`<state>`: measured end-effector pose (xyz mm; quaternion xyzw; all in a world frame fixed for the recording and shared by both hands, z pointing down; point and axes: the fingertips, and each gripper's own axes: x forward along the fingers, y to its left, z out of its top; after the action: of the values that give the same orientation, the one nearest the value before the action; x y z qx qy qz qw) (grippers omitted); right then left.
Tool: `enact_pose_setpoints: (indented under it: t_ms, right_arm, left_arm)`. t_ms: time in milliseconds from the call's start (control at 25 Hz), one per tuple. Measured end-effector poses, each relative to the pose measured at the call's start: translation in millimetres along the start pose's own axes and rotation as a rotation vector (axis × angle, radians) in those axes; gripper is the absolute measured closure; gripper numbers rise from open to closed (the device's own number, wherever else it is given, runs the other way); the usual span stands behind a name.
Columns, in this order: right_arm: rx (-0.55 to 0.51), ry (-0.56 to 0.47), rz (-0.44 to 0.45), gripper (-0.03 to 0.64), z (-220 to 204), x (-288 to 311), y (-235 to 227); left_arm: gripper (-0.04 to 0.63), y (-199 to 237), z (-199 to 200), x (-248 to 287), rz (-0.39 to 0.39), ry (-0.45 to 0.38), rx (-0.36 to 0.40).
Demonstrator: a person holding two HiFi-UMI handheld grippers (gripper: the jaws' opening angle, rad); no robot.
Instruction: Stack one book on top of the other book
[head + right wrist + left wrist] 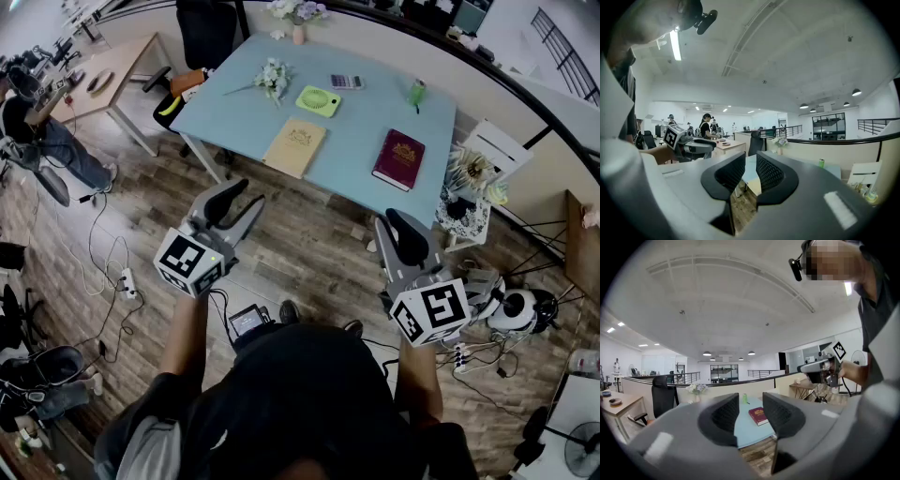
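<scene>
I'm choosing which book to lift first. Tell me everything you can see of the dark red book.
The dark red book is closed and looks like a hardcover, with gold markings on its cover. It lies flat, cover up and slightly askew, near the right front corner of the light blue table. Nothing rests on it, and only the table touches it. The tan book lies well apart, to its left.

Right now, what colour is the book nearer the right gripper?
The book is dark red, clearest in the head view.
</scene>
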<state>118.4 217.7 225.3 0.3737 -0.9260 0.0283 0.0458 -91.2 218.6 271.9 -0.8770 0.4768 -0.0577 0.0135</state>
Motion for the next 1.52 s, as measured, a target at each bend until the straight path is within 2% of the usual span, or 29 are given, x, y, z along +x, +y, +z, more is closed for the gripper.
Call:
enact_pose_setpoints:
  t_ms: [440, 680, 920, 1160, 1520]
  right_arm:
    - [-0.014, 0.017, -0.033, 0.558, 2, 42, 35]
    - [0.019, 0.031, -0.010, 0.558, -3, 66, 43]
    - [0.028, 0.040, 0.017, 0.558, -6, 88, 34]
    - [0.047, 0.034, 0.073, 0.557, -9, 114, 13]
    - [0.064, 0.006, 0.171, 0.558, -3, 152, -30]
  left_arm:
    - [0.419, 40, -16, -16, -0.039, -0.017, -0.029]
    - [0.419, 53, -21, -13, -0.039, -0.029, -0.050]
    - [0.419, 64, -32, -3, -0.025, -0.003, -0.062]
    - [0.419, 77, -34, 11, 0.035, 0.029, -0.071]
    - [0.419, 85, -20, 47, 0.103, 0.042, -0.029]
